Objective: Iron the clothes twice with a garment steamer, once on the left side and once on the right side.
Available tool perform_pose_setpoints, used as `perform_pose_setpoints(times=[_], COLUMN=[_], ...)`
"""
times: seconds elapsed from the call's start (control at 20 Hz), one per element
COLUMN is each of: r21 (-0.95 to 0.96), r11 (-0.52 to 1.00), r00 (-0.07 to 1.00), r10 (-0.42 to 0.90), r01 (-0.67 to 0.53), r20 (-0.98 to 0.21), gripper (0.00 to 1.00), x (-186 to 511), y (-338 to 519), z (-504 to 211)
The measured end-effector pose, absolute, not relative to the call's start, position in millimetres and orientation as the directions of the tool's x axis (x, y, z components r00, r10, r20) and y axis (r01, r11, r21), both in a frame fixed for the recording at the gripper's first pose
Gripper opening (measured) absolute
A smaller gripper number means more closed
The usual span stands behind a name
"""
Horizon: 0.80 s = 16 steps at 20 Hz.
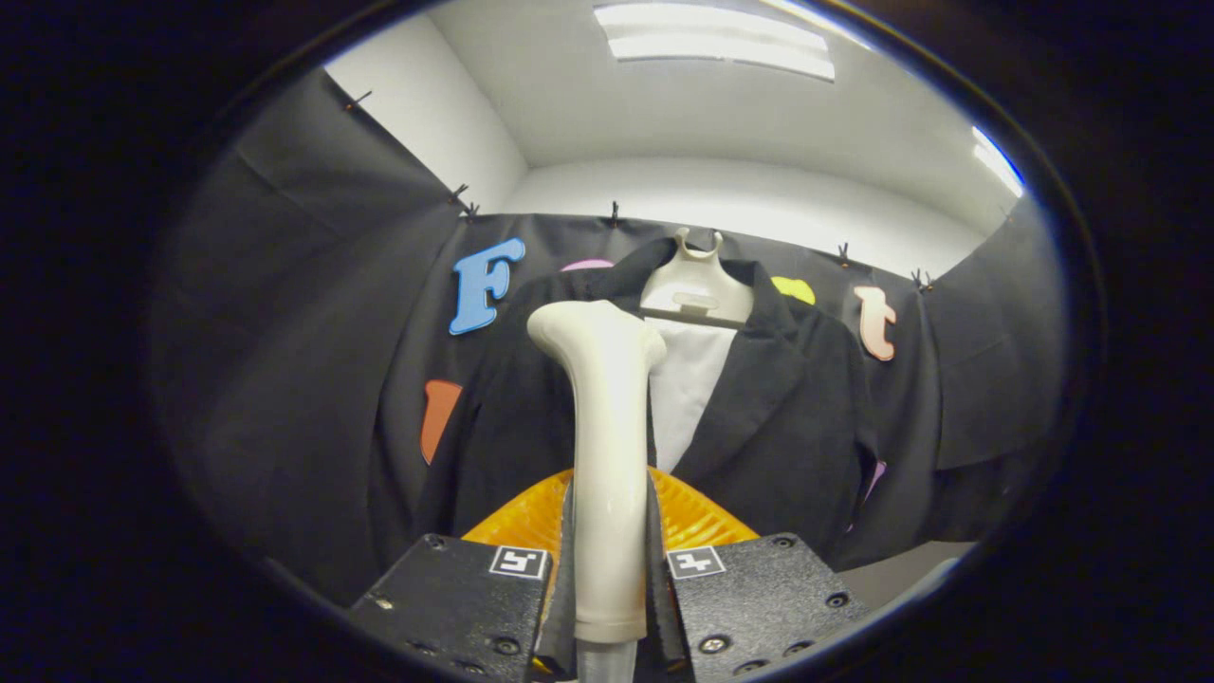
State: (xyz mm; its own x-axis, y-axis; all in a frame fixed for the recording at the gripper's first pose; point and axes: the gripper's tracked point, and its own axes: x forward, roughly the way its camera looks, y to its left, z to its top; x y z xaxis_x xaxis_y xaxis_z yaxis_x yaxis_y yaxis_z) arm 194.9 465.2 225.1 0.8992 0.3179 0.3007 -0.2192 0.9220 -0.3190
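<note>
Gripper (610,569) is clamping the garment steamer (607,446) by its cream handle; both fingers are pressing on the handle's sides. Steamer is standing upright between the fingers, head angling off at the top toward the jacket. A hose stub (607,664) is leaving the bottom of the handle.

Black jacket (778,417) is hanging beyond the fingers on a pale hanger form (695,285), front open, with a white panel (688,389) showing between the lapels. Steamer head is sitting in front of the jacket's left lapel as seen here; whether it is touching the cloth cannot be told.

An orange ribbed piece (697,517) is lying just ahead of the fingers, partly hidden by the handle and blocking the jacket's lower front.

Black cloth wall (303,313) is hanging behind the jacket. Ceiling light panel (716,43) is glowing overhead.
</note>
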Motion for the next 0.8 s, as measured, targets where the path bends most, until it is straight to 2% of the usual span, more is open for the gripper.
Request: perform_pose_setpoints(times=[0.45,0.8], r21=[-0.380,-0.461], r11=[0.899,0.842], r00=[0.939,0.944], r10=[0.298,0.329], r01=[-0.218,-0.280], r20=[0.168,0.027], gripper=[0.33,0.33], x=[187.5,166.5], y=[437.5,421.6], z=[151.1,72.0])
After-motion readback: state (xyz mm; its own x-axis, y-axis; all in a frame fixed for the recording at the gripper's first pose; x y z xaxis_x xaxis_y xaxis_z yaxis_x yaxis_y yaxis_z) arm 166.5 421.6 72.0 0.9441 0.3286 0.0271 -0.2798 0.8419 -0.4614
